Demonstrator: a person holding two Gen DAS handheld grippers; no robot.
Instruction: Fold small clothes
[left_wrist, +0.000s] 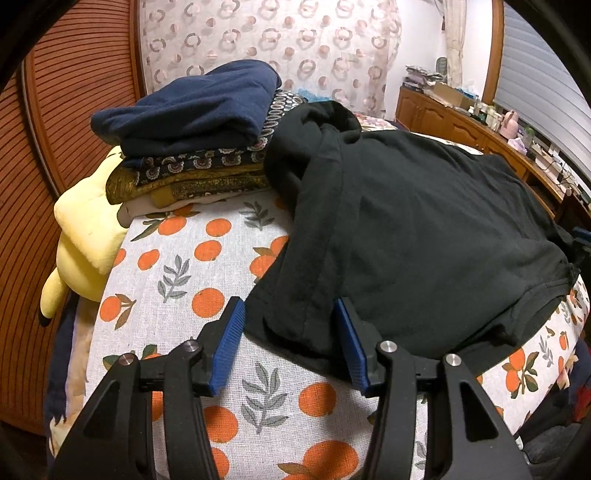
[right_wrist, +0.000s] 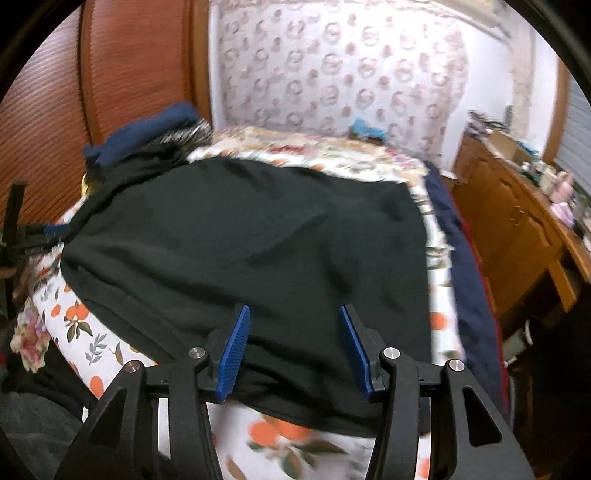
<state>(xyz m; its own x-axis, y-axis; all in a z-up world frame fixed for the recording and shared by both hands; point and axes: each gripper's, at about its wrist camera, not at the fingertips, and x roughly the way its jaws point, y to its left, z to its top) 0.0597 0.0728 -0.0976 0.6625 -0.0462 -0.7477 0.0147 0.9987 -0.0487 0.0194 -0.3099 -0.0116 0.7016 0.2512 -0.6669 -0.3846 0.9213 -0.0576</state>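
From the left wrist camera, the left claw (left_wrist: 290, 345) stands wide open, its ribbed blue pads (left_wrist: 229, 343) spread to either side of the near hem of a black cotton T-shirt (left_wrist: 417, 236). Nothing is pinched between them. The shirt lies spread over a white cloth printed with oranges and grey-green leaves (left_wrist: 177, 273), which covers the bed. One sleeve bunches up at the far end against a stack of folded clothes (left_wrist: 199, 147): a soft navy fleece piece on top, then a dark fabric with small ring motifs, then mustard-gold and pale layers beneath. A plush yellow toy (left_wrist: 85, 236) slumps just beside the stack at the bed's left edge. A ribbed reddish-brown panel (left_wrist: 74, 74) rises behind, and a wooden dresser (left_wrist: 461, 125) crowded with small items runs along the right wall.

From the right wrist camera, slightly blurred, the right claw (right_wrist: 293, 350) is likewise open, its blue pads (right_wrist: 234, 350) apart over the shirt's near edge (right_wrist: 258, 240), the black cloth passing between and under them. The shirt's smooth surface shows shallow wrinkles. The left claw's blue tip (right_wrist: 55, 229) touches the shirt's far left edge.
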